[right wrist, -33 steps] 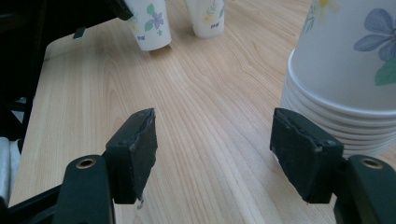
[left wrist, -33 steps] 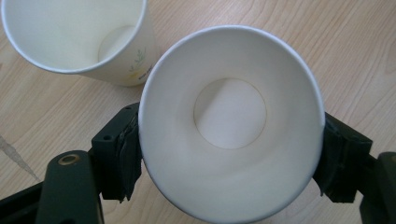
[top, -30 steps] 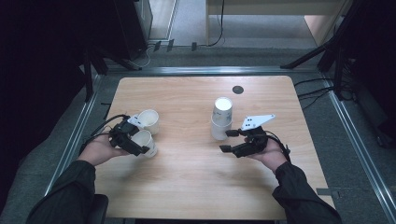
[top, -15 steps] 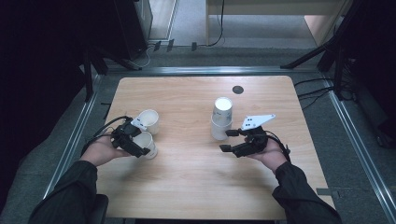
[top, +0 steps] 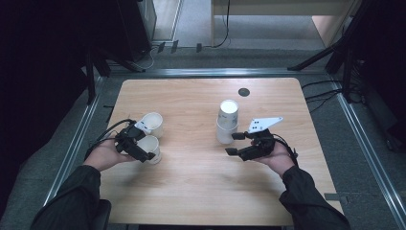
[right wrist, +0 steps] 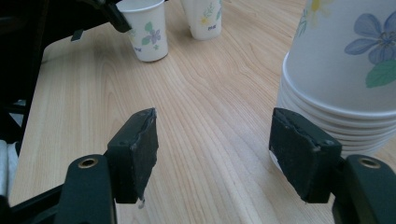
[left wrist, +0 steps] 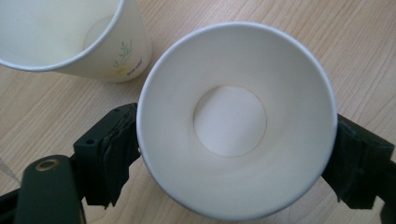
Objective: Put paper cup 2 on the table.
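The left gripper (top: pixel 143 149) has its two black jaws on either side of an upright paper cup (left wrist: pixel 236 119); they have just been opening, and in the left gripper view the pads stand right at the rim on both sides, too close to tell whether they touch it. This cup stands near the left edge of the worktop (top: pixel 191 191), with a second paper cup (top: pixel 152 124) just beyond it, towards the far edge. The right gripper (top: pixel 233 143) holds its jaws apart with only bare wood between them. Its right jaw stands just beside the base of an upside-down stack of cups (top: pixel 227 121), which rises near the worktop's middle.
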`<state>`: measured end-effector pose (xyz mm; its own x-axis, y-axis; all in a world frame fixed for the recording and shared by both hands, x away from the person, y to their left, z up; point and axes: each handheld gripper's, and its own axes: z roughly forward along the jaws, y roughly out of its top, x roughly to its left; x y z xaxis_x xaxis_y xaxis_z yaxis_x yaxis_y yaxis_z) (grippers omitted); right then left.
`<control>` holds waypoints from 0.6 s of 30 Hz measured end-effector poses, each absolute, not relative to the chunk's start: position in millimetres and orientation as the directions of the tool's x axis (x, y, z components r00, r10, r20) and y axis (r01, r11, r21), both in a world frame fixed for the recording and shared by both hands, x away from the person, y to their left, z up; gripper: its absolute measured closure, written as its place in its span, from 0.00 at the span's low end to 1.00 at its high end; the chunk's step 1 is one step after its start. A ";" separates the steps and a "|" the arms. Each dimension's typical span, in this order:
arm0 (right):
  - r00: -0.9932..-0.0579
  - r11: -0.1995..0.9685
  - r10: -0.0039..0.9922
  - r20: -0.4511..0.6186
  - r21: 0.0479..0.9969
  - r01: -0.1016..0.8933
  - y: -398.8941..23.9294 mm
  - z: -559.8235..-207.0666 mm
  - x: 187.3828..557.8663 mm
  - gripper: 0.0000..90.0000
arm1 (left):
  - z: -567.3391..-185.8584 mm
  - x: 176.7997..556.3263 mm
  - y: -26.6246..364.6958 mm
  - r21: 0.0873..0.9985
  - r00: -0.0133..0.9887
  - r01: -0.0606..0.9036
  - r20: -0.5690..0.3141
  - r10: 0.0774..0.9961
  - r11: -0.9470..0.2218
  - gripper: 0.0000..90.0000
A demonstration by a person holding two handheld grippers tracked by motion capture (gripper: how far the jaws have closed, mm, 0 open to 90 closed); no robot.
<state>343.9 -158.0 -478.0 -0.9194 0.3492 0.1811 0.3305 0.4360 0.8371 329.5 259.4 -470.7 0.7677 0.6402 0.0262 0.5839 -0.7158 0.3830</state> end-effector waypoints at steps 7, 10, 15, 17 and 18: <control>-0.920 0.437 0.348 0.179 0.837 0.328 -157.9 -477.8 344.2 0.37 | -470.4 328.3 260.3 0.388 0.767 0.590 0.004 0.642 -0.708 0.14; -0.920 0.439 0.347 0.179 0.836 0.329 -157.9 -477.8 344.0 0.37 | -471.5 326.9 261.0 0.397 0.762 0.595 -0.004 0.647 -0.699 0.14; -0.920 0.436 0.348 0.179 0.838 0.328 -158.2 -477.4 343.9 0.37 | -471.8 325.4 262.8 0.410 0.757 0.602 -0.019 0.653 -0.686 0.11; -0.920 0.437 0.347 0.180 0.837 0.329 -158.4 -477.3 343.9 0.37 | -470.1 325.6 264.8 0.421 0.751 0.611 -0.041 0.659 -0.671 0.10; -0.920 0.436 0.347 0.181 0.837 0.330 -158.5 -477.4 344.1 0.37 | -468.9 325.8 266.1 0.431 0.745 0.618 -0.054 0.665 -0.658 0.10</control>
